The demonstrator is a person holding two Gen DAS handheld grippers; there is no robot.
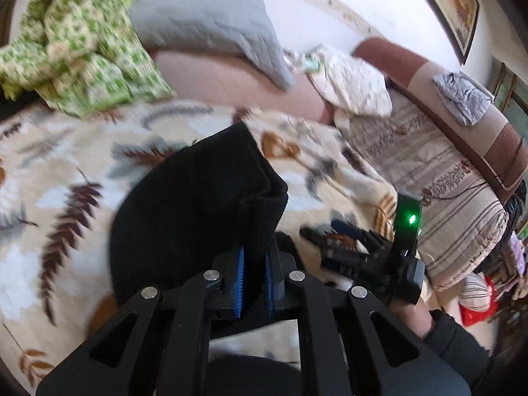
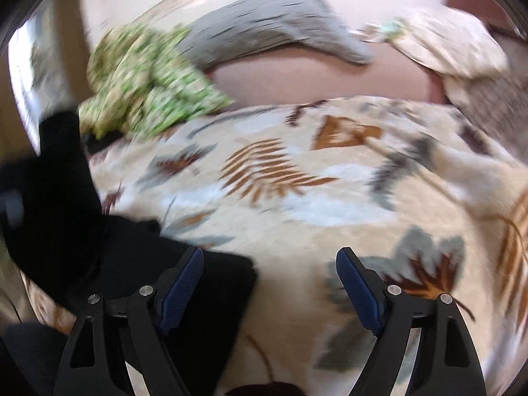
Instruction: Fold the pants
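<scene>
1. Blue pads of the left gripper sit close together, clenched on a ribbed edge of the black pants, probably the waistband or a cuff.
2. Just ahead of those fingers the pants bunch into a dark mound on the leaf-print blanket, so this end looks lifted rather than laid flat.
3. Right of the left gripper, the right gripper shows as a black body with a green light; in its own view its jaws are spread wide and hold nothing.
4. Left of the right gripper's fingers the pants run away along the blanket toward the far left; bare blanket lies between and ahead of its pads.
5. Beyond the pants lie a green quilt, a grey pillow and a pink sheet.
6. Risks, as I judge them:
   - One pinch point lets the free end sag and twist, giving a crooked fold.
   - Plush blanket may drag the cloth and rumple the lower layer.
   - Both views are blurred, suggesting fast motion; a quick swing could pull the edge from the pads.
   - An empty right gripper closing low might catch blanket along with pants.
</scene>
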